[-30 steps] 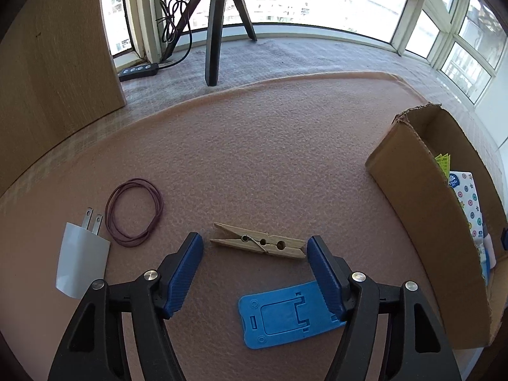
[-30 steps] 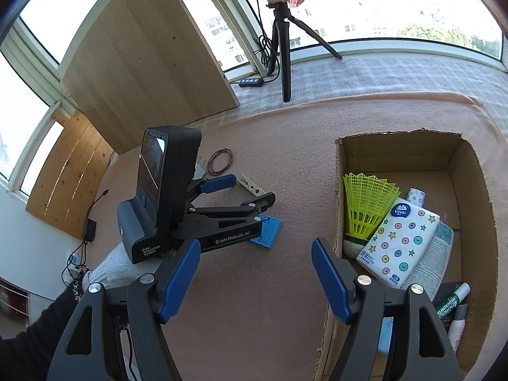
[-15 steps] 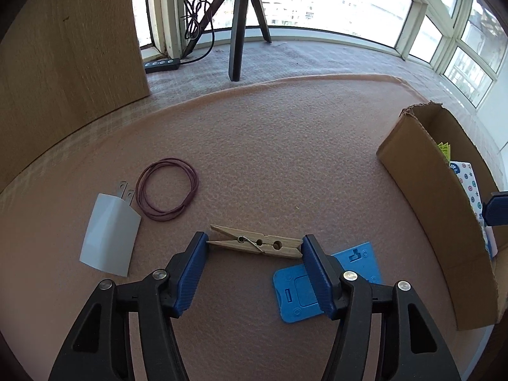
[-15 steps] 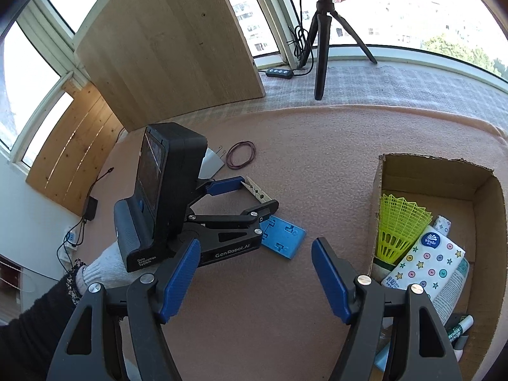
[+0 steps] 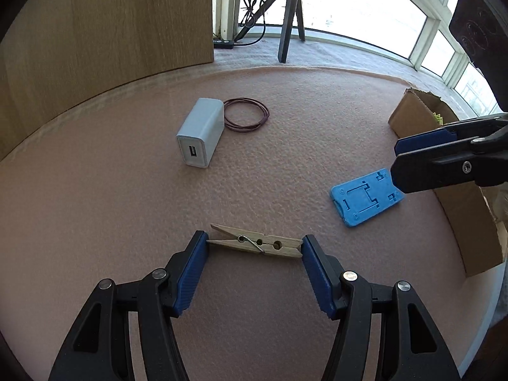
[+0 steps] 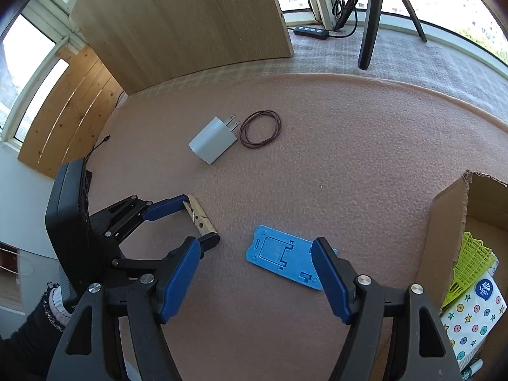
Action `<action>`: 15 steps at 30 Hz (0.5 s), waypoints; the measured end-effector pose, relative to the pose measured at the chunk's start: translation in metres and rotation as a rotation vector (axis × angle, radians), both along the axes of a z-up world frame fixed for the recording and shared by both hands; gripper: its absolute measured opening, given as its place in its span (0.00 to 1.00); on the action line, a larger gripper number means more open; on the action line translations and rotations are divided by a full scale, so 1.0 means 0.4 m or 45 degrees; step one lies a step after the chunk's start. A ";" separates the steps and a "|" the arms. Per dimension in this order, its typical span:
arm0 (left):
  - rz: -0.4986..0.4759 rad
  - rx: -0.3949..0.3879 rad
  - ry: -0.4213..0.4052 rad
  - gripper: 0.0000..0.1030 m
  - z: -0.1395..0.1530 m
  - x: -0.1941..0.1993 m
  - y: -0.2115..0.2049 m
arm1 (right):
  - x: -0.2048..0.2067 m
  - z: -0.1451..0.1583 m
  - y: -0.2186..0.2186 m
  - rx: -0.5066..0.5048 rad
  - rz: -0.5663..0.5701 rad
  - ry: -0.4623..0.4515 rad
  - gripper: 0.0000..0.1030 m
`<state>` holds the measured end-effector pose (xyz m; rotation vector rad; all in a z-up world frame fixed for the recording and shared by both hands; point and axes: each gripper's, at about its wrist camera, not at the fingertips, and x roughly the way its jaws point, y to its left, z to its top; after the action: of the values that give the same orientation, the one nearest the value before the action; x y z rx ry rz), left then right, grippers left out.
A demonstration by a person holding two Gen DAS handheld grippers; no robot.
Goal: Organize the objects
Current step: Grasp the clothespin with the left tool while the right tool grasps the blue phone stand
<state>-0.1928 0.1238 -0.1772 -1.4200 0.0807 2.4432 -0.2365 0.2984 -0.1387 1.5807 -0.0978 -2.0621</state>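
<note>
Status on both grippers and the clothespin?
Left hand-held gripper shut endwise on clothespin. Right hand-held gripper open over blue stand. Nothing blocking.

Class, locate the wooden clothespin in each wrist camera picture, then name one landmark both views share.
Left wrist: the wooden clothespin lies low in the centre, spanning the left gripper fingertips.
Right wrist: the clothespin is at the lower left, between the same gripper's fingertips.
Shared landmark: the white charger beside the rubber band loop.
</note>
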 end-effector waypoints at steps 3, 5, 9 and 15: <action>0.012 0.005 -0.006 0.62 0.001 0.038 -0.020 | -0.021 -0.027 -0.016 0.028 -0.007 -0.029 0.67; 0.022 0.014 -0.010 0.62 0.001 0.059 -0.033 | -0.034 -0.044 -0.022 0.051 -0.013 -0.043 0.67; 0.035 0.027 -0.017 0.62 0.003 0.091 -0.057 | -0.049 -0.075 -0.034 0.081 -0.012 -0.077 0.67; 0.039 0.042 -0.028 0.62 0.008 0.119 -0.074 | -0.068 -0.102 -0.018 0.041 -0.060 -0.143 0.67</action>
<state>-0.1452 0.0944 -0.1739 -1.4440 0.0142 2.4412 -0.2638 0.2912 -0.1795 1.7287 -0.1446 -2.0191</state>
